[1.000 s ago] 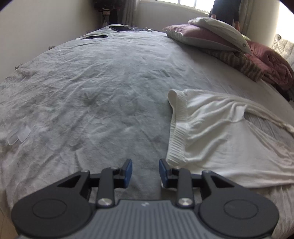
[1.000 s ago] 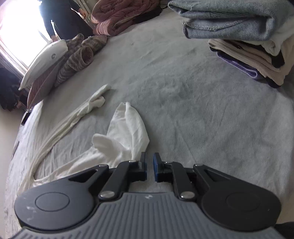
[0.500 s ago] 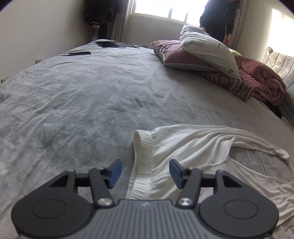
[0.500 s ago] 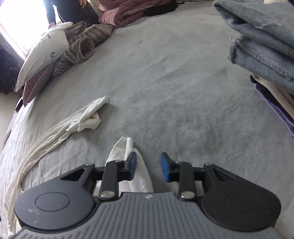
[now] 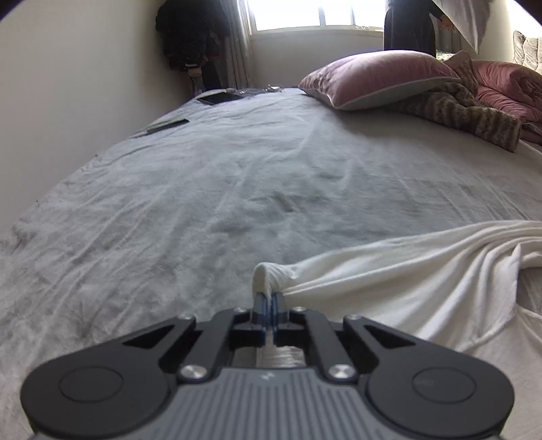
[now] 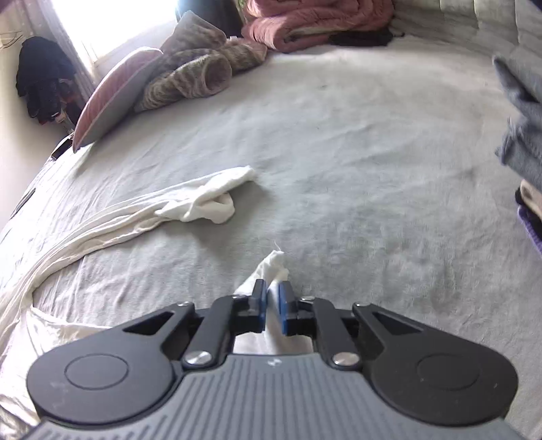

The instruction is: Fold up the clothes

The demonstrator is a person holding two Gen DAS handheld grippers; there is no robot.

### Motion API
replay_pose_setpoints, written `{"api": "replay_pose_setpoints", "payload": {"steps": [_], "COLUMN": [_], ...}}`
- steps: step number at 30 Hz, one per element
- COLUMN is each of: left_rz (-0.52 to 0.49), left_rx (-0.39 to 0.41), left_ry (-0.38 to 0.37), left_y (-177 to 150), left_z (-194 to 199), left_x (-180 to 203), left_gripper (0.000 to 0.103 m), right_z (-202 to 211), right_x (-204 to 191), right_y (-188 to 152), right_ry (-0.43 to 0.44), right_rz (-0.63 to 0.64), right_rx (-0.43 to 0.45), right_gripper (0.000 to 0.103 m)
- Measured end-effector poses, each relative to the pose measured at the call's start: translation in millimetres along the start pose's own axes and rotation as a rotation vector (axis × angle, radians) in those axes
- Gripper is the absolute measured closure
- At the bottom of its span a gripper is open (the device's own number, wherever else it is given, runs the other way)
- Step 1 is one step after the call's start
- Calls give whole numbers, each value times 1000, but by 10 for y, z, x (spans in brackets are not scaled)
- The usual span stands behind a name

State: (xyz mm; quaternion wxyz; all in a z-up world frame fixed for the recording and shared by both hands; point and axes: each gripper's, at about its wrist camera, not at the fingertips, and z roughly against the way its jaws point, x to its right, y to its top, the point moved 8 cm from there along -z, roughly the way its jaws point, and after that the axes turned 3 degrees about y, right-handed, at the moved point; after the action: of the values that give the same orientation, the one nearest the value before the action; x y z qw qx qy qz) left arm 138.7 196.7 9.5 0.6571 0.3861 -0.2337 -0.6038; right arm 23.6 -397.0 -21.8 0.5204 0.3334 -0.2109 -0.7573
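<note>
A white garment [image 5: 406,277] with a ribbed waistband lies spread on the grey bed cover [image 5: 237,186]. My left gripper [image 5: 269,299] is shut on a corner of that waistband, and a fold of cloth pokes up just past the blue pads. In the right wrist view my right gripper [image 6: 270,298] is closing on the end of one white leg [image 6: 276,262], with the cloth pinched between its pads. The garment's other leg [image 6: 203,199] trails away to the left, its cuff bunched on the cover.
A pink pillow [image 5: 379,78], a striped brown blanket [image 5: 467,111] and a pink quilt [image 5: 508,84] lie at the far side. A person [image 5: 410,27] stands by the window. Flat dark items [image 5: 220,98] lie near the wall. Folded clothes [image 6: 521,135] are stacked at the right.
Both grippers moved onto the white garment and closed. The left went from open beside the waistband to clamped on it; the right opened over the leg end, then pinched it.
</note>
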Motion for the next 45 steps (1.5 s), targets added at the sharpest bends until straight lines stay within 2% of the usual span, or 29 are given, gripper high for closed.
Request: {"api": "replay_pose_setpoints", "payload": {"steps": [4,8,12,14,16,18,20,21,22,24,26,30,36,38,41,43,45], "left_rz": [69,77,116,132,117,108,119,131,154,206,249,289,251,250,231,207,195], "left_rx": [44,31,41,15,-27,-64,-75,-76,-80,-86,-95,-128,-131,-134,-130,-137,-143], "left_ry": [48,56,62,50,40,47,50,48,43,23,3,-26,-34,-48,-63,-65,-64], "left_y": [127,110,152,119,45,-35,-70,-71,-68,-65,-75,-141,-220,-249,-280,-308,-324], "left_z": [12,-57,-112,-170,-237,-282,-283,-276,-263,-223,-189,-96,168,247,322,330,319], "left_x": [-242,-295,-340,-326,-262,-219,-244,-273,-318,-416,-494,-580,-610,-618,-595,-555,-524], "left_gripper": [100,100,100,100,99,94,93,92,91,83,77,76,76,76,76,76,76], "right_z": [109,166,350,423,410,305,218,221,243,324,348,218,315,353,373,314,220], "right_x": [-114,-46,1,35,76,119,178,185,182,101,20,-128,-340,-286,-88,29,65], "right_y": [81,113,195,218,192,124,66,69,85,132,130,9,-12,7,62,17,-78], "right_ry": [-20,-58,-98,-138,-193,-272,-357,-360,-347,-259,-192,-126,157,147,19,-62,-80], "right_rz": [66,46,45,52,81,132,166,165,156,145,145,168,89,62,50,59,71], "right_rx": [72,103,196,235,220,163,128,135,151,197,200,114,57,62,87,53,-11], "right_gripper": [96,96,97,97,97,97,97,97,97,97,97,93,89,89,89,89,89]}}
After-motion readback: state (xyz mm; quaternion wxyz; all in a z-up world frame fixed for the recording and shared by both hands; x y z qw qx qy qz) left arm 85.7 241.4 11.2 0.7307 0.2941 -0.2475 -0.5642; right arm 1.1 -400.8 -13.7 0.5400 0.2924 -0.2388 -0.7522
